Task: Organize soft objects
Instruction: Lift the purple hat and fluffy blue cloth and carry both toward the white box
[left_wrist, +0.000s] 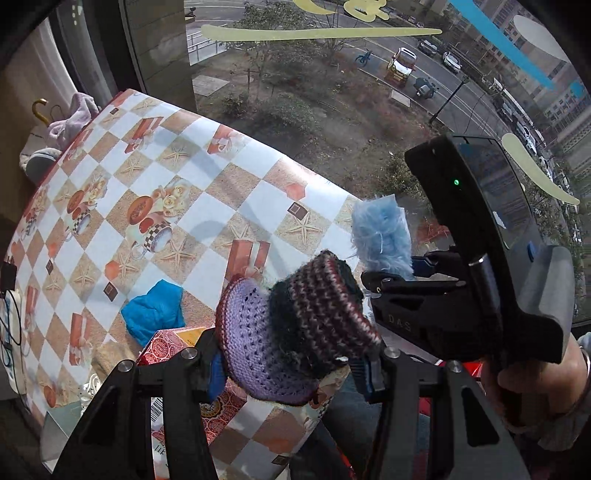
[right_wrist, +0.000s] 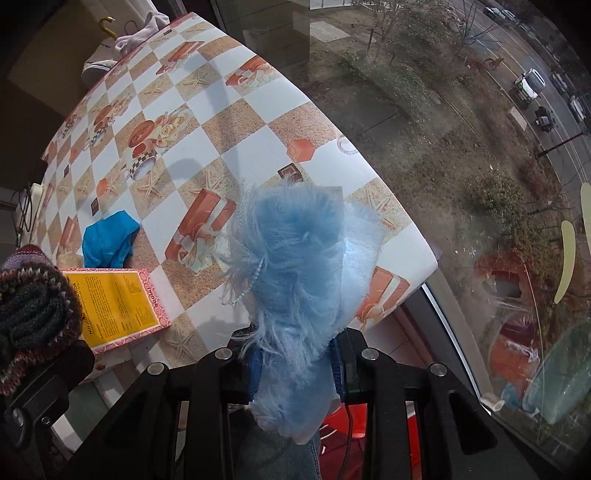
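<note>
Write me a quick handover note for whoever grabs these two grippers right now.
Left gripper: shut on the striped knitted piece, held above the table edge.
Right gripper: shut on the fluffy light-blue piece, also held up.
Still on the checkered table: a bright blue cloth beside the patterned box.
Done: two soft items picked up.
Left: set both down where they belong, then fetch the blue cloth. No destination is visible.
</note>
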